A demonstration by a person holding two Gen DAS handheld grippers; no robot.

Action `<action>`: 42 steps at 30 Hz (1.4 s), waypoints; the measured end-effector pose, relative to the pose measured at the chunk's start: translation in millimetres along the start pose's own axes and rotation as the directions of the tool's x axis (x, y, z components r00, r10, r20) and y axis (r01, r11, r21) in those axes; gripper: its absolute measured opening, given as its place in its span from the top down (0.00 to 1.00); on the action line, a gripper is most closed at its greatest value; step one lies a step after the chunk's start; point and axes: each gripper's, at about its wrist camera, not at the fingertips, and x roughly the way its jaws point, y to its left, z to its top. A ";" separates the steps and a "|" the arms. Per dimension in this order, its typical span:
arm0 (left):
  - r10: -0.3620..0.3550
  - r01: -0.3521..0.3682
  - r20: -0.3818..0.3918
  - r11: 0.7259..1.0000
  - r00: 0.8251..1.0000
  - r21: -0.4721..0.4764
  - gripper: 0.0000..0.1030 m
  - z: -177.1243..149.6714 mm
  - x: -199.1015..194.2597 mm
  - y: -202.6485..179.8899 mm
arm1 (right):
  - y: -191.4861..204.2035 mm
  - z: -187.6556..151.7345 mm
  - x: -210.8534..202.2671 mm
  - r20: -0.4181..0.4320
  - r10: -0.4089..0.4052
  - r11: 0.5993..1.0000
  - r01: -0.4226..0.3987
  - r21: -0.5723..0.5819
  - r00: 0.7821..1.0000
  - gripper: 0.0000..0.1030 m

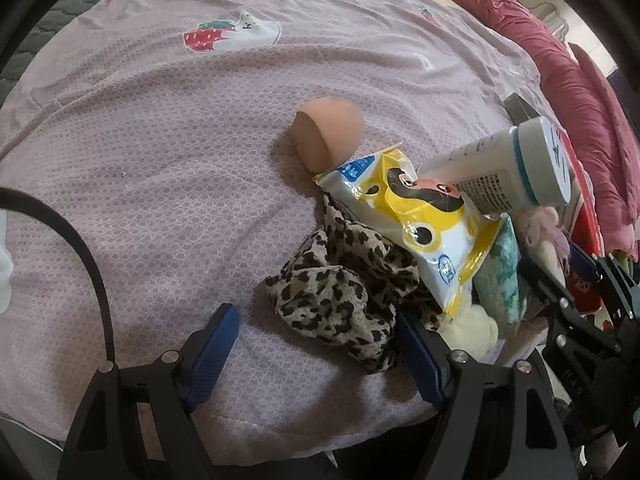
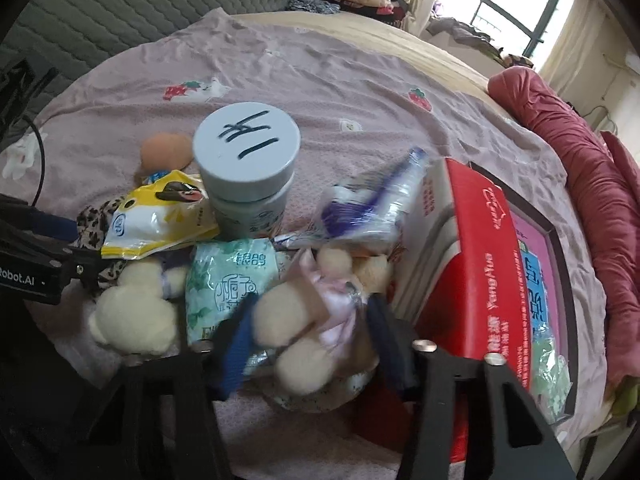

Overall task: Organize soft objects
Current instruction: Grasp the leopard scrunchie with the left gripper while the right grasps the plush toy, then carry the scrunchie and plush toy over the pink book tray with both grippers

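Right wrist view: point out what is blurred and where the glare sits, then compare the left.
Right wrist view: motion blur smears the right gripper and the plush toy between its fingers; the window blows out top right. Left wrist view: sharp, evenly lit, with fisheye bending at the edges.

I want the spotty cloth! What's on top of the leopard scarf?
The yellow snack bag lies over the far edge of the leopard scarf. Its near part is uncovered. How far it reaches under the bag is hidden.

leopard-print cloth [image 1: 336,296] | yellow-white snack bag [image 1: 420,216] | red box [image 2: 476,264] | pink bedsheet [image 1: 160,160]
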 end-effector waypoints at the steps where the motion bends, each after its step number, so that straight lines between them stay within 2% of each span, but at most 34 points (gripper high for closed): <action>1: -0.002 0.002 0.000 1.000 1.000 -0.002 0.24 1.1 0.6 -0.5 | -2.4 0.6 -1.0 -0.001 0.009 1.000 -0.009 0.010 1.000 0.61; 4: -0.009 0.009 0.004 1.000 1.000 -0.015 0.24 4.5 2.7 0.5 | -12.6 -0.8 -8.0 0.008 0.046 0.997 -0.046 0.058 0.999 0.69; 6: -0.016 0.016 0.004 1.000 1.000 -0.026 0.24 5.7 3.5 1.4 | -20.9 -3.7 -14.3 0.016 0.086 0.991 -0.087 0.103 0.996 0.70; 9: -0.033 0.033 0.013 0.998 0.999 -0.046 0.40 7.2 2.1 4.3 | -32.2 -10.5 -21.7 0.020 0.139 0.975 -0.140 0.174 0.990 0.74; 11: -0.024 0.025 0.015 0.997 1.000 -0.067 0.59 9.0 1.6 7.6 | -39.6 -14.3 -27.7 0.035 0.174 0.961 -0.177 0.214 0.984 0.75; 14: -0.048 0.049 0.019 0.994 0.999 -0.099 0.74 9.9 0.5 15.5 | -47.5 -17.5 -34.2 0.055 0.207 0.943 -0.214 0.254 0.977 0.78; 16: -0.074 0.078 0.038 0.990 0.997 -0.117 0.80 9.4 -3.7 20.3 | -50.7 -18.2 -37.3 0.062 0.208 0.940 -0.217 0.263 0.976 0.80; 21: -0.118 0.129 0.101 0.985 0.988 -0.110 0.81 3.5 -23.2 19.8 | -48.6 -16.1 -45.5 0.092 0.219 0.941 -0.235 0.244 0.971 0.83; 34: -0.157 0.172 0.205 0.984 0.966 -0.055 0.81 -6.9 -85.8 10.0 | -51.1 -12.8 -73.8 0.169 0.239 0.938 -0.272 0.213 0.956 0.85; 42: -0.180 0.183 0.247 0.983 0.952 0.013 0.81 -7.7 -115.6 -14.5 | -58.0 -8.4 -101.4 0.242 0.237 0.934 -0.289 0.210 0.941 0.85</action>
